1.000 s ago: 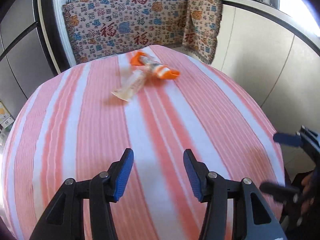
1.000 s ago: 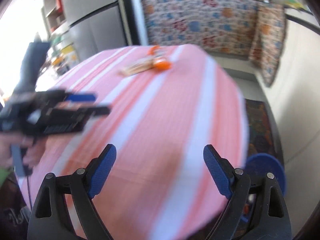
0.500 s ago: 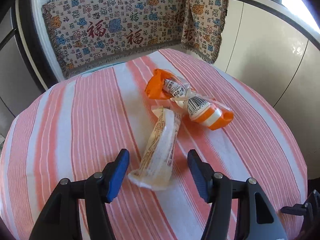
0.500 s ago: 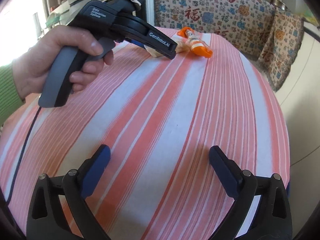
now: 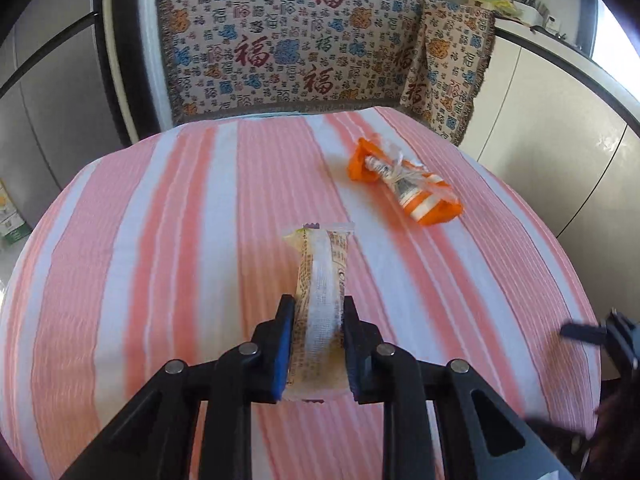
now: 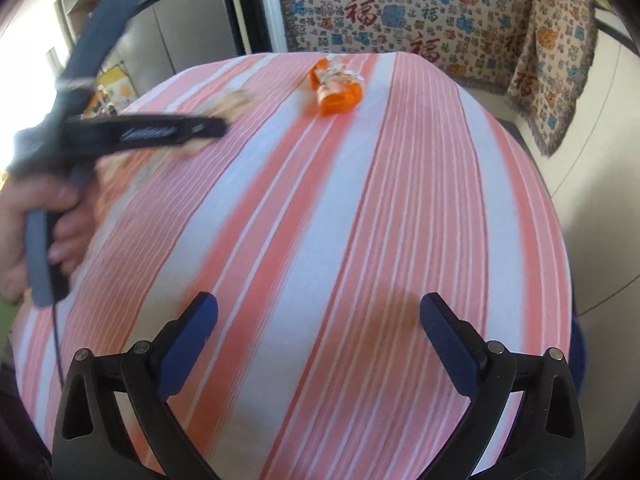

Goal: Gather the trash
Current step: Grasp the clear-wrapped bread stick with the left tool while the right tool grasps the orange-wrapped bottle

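Now | left tool (image 5: 316,344): jaws just closed on pale wrapper (image 5: 320,300), drawn clear of orange wrapper (image 5: 404,184) | right tool (image 6: 320,340): wide open, empty, over striped surface (image 6: 360,208) | orange wrapper remains to collect

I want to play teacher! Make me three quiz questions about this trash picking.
1. True or false: the left gripper is shut on the pale wrapper.
2. Which trash lies loose on the striped tablecloth? A) the orange wrapper B) a can
3. Fill in: the right gripper is ___.

Key: 1 true, its jaws have just been closing on it. 2 A. 3 open, nothing between its jaws.
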`<state>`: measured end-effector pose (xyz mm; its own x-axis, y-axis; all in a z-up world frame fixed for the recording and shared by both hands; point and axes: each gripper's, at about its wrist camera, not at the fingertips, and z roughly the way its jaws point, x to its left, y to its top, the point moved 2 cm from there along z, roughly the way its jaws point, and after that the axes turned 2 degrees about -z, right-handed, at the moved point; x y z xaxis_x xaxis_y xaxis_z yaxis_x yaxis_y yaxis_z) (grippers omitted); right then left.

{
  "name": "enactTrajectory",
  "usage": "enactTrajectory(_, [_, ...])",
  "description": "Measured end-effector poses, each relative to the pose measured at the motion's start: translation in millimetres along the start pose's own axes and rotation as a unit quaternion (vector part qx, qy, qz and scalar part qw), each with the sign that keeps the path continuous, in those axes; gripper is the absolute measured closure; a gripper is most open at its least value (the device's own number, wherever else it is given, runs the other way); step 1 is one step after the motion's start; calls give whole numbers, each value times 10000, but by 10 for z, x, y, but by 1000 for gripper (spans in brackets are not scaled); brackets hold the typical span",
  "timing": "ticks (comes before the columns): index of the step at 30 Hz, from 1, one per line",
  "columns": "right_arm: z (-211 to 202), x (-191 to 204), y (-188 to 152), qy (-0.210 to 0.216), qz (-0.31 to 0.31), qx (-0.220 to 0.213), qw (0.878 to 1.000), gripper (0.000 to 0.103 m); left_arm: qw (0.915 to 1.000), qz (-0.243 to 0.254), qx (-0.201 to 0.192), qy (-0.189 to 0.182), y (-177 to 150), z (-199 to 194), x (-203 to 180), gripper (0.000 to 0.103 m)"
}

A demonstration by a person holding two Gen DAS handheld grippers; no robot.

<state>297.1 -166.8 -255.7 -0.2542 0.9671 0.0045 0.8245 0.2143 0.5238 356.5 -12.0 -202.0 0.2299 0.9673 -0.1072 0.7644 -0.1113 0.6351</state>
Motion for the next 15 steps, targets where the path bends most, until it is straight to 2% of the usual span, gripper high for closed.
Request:
enactTrajectory(4, [325,-80,379,46,-263,54,9996,12,9992,-300,-37,271,-369,-364,294,80])
enactTrajectory(7, [552,-44,660,97,-432,-54,9990,12,9977,-445,-98,509,-577,-531,402,80])
enactTrajectory(10, [782,-16,916,44,-512,-161,9985,12,9966,-554,-75,603,-714,-547,453,80])
enactTrajectory(12, [899,-41,1070,46,-296,-178,9994,12,9959,-712,-21,564,-764,-505,461,80])
enactTrajectory(14, [961,-79,1168,-46,-75,-236,9997,16,9955,-779,-87,539,-768,-511,468,80])
enactTrajectory(15, [964,-89,1192,-138,-19,-269,9995,26,9955,-769,-97,543,-767,-510,460,80])
